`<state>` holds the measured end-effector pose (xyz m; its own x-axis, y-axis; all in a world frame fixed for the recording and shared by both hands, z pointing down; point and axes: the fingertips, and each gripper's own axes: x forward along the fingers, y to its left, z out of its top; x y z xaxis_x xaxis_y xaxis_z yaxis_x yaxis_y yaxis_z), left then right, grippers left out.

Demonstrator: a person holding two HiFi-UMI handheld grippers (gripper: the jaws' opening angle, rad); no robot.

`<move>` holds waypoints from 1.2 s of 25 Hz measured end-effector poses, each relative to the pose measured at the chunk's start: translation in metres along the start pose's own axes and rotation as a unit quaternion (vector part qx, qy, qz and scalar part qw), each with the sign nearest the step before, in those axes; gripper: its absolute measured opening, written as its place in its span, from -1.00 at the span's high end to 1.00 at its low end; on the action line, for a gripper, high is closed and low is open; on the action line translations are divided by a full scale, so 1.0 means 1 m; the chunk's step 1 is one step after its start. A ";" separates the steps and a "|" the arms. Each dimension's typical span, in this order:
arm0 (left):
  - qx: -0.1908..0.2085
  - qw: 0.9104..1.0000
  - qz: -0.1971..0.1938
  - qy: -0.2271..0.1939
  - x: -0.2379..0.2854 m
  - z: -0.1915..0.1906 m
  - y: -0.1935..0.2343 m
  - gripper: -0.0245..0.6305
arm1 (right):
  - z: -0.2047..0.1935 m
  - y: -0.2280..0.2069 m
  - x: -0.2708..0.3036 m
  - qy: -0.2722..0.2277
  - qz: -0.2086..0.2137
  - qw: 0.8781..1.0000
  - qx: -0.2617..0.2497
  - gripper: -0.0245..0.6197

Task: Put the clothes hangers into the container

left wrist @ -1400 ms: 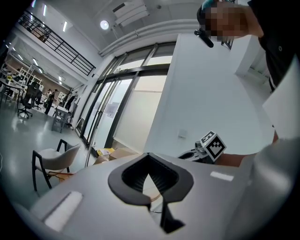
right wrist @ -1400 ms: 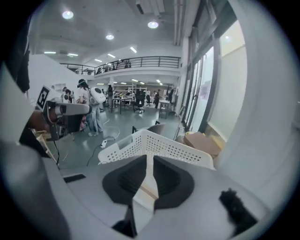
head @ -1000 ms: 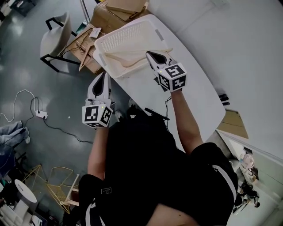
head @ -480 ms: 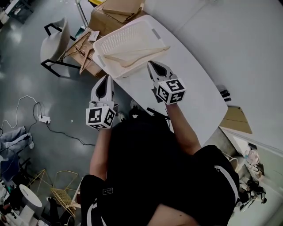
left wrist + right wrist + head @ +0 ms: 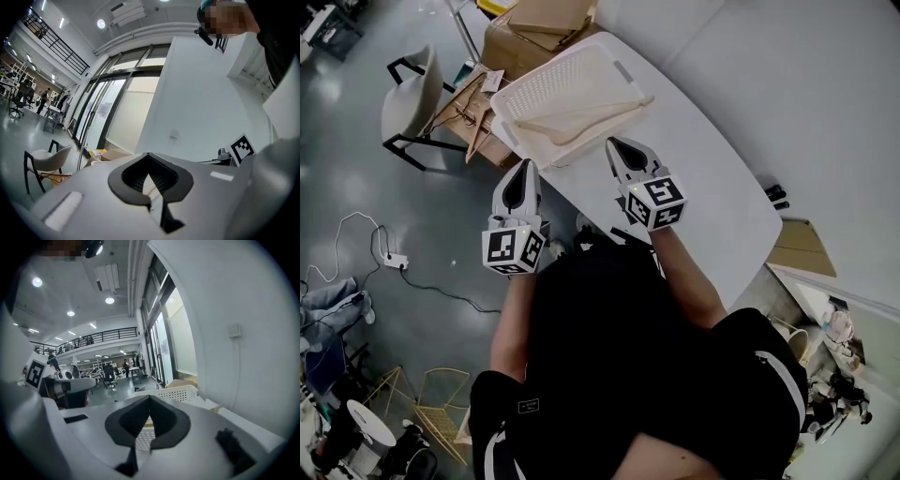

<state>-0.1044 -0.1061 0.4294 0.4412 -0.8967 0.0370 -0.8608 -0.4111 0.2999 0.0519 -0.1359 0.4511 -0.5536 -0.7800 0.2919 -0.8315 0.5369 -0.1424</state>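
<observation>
A white perforated basket (image 5: 546,82) stands at the far end of the white table (image 5: 712,178). One wooden clothes hanger (image 5: 581,120) lies in it, its end poking over the right rim. My right gripper (image 5: 615,148) hovers over the table just short of the basket's near rim, shut and holding nothing. The right gripper view shows its jaws (image 5: 150,398) closed together, with the basket (image 5: 173,392) straight ahead. Left of the table's edge, over the floor, my left gripper (image 5: 523,171) is also shut and empty, its jaws (image 5: 149,157) meeting at the tips.
Cardboard boxes (image 5: 534,28) sit beyond the table, with more wooden hangers (image 5: 469,101) lying on one at the left. A grey chair (image 5: 408,94) stands on the floor at left. A cable and power strip (image 5: 394,262) and wire racks (image 5: 422,403) lie lower left.
My right gripper has drawn back from over the basket's near rim to above the bare table. The hanger stays in the basket. The left gripper has hardly moved.
</observation>
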 end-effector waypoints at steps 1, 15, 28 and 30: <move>0.000 1.000 0.001 0.000 0.000 0.000 0.000 0.92 | 0.000 0.001 0.000 -0.002 -0.001 1.000 -0.002 0.88; 0.001 1.000 -0.006 0.004 0.001 -0.006 -0.004 0.92 | -0.006 0.017 0.003 0.009 0.010 0.999 -0.035 0.88; 0.000 1.000 -0.010 0.011 0.004 -0.009 -0.007 0.92 | -0.009 0.018 0.002 0.016 0.014 0.999 -0.048 0.88; -0.001 1.000 -0.010 0.011 0.004 -0.009 -0.006 0.92 | -0.010 0.019 0.003 0.017 0.015 0.998 -0.051 0.88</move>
<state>-0.0952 -0.1057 0.4362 0.4647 -0.8839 0.0523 -0.8510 -0.4295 0.3021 0.0348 -0.1248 0.4583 -0.5752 -0.7525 0.3208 -0.8044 0.5915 -0.0546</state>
